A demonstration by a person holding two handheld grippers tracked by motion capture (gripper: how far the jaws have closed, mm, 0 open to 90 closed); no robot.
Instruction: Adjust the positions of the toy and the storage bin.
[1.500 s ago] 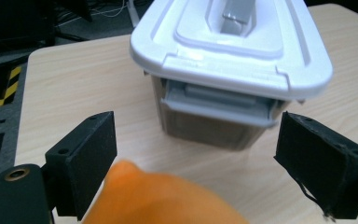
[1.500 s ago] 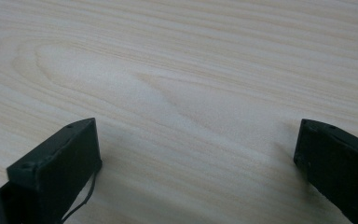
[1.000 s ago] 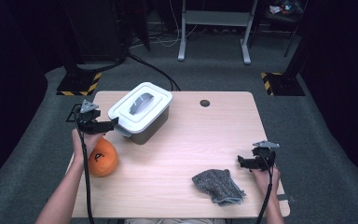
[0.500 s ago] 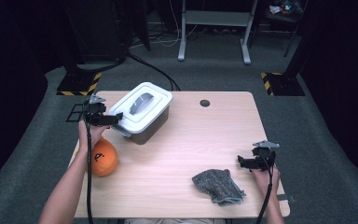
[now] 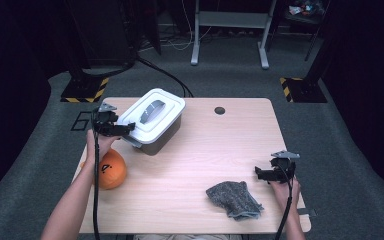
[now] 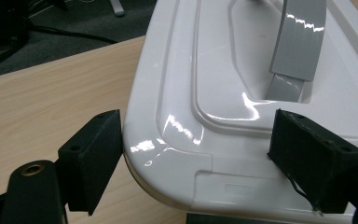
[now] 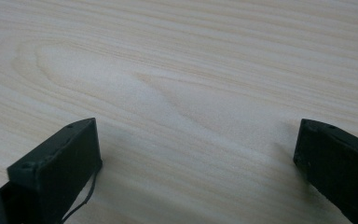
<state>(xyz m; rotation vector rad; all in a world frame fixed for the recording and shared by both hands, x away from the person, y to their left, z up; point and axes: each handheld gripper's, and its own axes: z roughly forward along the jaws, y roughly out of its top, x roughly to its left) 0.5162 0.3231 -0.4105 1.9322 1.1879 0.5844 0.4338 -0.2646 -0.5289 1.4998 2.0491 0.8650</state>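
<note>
While its white lid [image 5: 151,114] sits on, the box [image 5: 160,141] hides its contents.

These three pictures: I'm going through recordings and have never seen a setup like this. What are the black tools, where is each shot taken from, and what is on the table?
There is no robot here. A person sits at a wooden table and holds a hand tool with two black jaws in each hand.

The high view looks down from above the person's side. The left gripper reaches the near corner of a white lidded box; the right gripper rests near a grey cloth. An orange ball lies beside the left forearm.

The other two pictures come from cameras riding on the tools. In the left gripper view the jaws stand open on either side of the lid's corner, apparently without pressing it. In the right gripper view the jaws stand open over bare wood. Nothing is held.
</note>
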